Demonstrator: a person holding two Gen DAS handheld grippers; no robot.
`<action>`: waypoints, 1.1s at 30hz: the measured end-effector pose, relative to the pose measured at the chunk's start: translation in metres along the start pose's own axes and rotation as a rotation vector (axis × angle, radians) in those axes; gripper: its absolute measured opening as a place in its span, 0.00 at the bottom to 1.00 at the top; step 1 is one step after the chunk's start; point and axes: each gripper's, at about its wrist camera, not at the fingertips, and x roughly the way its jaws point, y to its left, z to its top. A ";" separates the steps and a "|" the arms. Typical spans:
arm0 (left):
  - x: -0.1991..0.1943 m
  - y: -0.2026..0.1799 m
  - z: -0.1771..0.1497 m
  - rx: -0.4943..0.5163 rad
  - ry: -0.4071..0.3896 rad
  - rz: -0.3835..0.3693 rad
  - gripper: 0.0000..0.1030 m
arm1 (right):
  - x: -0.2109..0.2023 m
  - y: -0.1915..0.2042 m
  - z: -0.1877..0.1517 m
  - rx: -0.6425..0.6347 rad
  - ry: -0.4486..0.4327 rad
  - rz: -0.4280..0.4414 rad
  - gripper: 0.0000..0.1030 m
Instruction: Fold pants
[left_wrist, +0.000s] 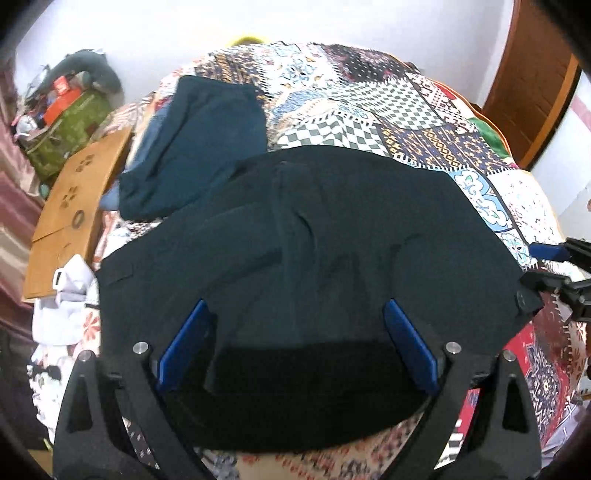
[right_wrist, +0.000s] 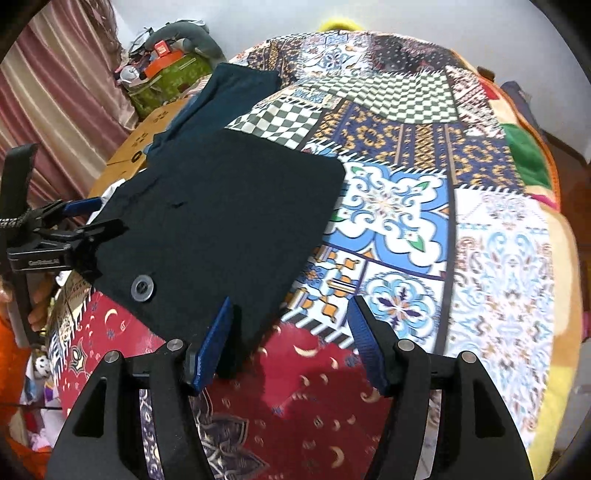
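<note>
Black fabric pants (left_wrist: 306, 236), folded into a broad flat panel, lie on the patchwork-patterned bedspread (left_wrist: 369, 99) in the centre of the left wrist frame; in the right wrist view the same pants (right_wrist: 221, 206) occupy the centre left, with a round grey button (right_wrist: 142, 287) showing near their lower left edge. Left hand-held gripper (left_wrist: 295, 343): blue-padded fingers spread wide at the bottom of the frame, above the near edge of the pants, holding nothing. Right hand-held gripper (right_wrist: 291, 339): fingers likewise wide apart at the bottom of its frame, the left pad over the lower corner of the pants, the right pad over the bedspread, nothing held. A second, dark teal folded garment (left_wrist: 199, 144) lies in the upper left of the frame, its lower edge touching the black pants. A brown cardboard box (left_wrist: 70, 206) sits at the left, beside the bed. A green patterned bag (left_wrist: 66, 136) stands beyond it in the upper left corner.
</note>
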 end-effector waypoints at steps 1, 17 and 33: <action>-0.005 0.001 -0.003 0.003 -0.012 0.017 0.94 | -0.003 0.000 0.001 0.004 -0.010 -0.004 0.58; -0.075 0.114 -0.036 -0.337 -0.135 0.050 0.94 | -0.032 0.069 0.046 -0.100 -0.207 0.007 0.59; -0.005 0.198 -0.123 -0.721 0.127 -0.202 0.94 | 0.059 0.129 0.049 -0.229 -0.025 0.019 0.59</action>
